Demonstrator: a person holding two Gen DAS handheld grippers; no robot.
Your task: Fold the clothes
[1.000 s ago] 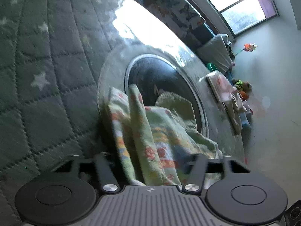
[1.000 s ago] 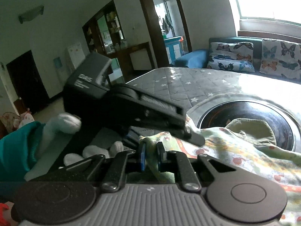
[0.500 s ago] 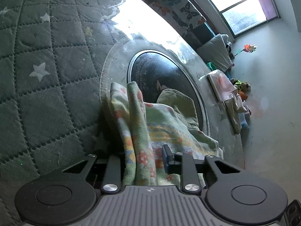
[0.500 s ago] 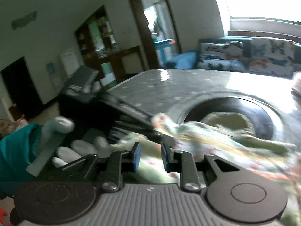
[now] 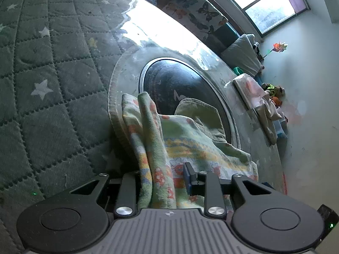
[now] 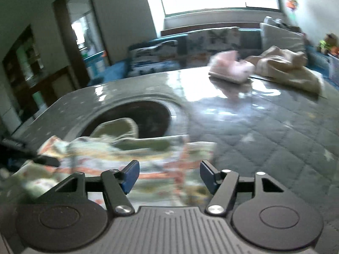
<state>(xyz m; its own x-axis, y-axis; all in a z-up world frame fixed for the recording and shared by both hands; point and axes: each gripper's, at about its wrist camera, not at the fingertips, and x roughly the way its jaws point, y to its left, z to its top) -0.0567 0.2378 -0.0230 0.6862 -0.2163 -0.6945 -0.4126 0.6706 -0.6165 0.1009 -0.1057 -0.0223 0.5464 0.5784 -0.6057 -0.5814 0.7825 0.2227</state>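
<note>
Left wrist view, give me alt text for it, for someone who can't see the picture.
The left gripper is closed on a bunched fold of a floral green towel that lies over the rim of a round dark basin set into a quilted, star-patterned surface. An olive cloth sits behind the towel, and folded clothes lie farther back.

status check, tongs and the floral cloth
Left tongs shut on floral cloth. Right tongs open above it. Olive garment lies beside.
</note>
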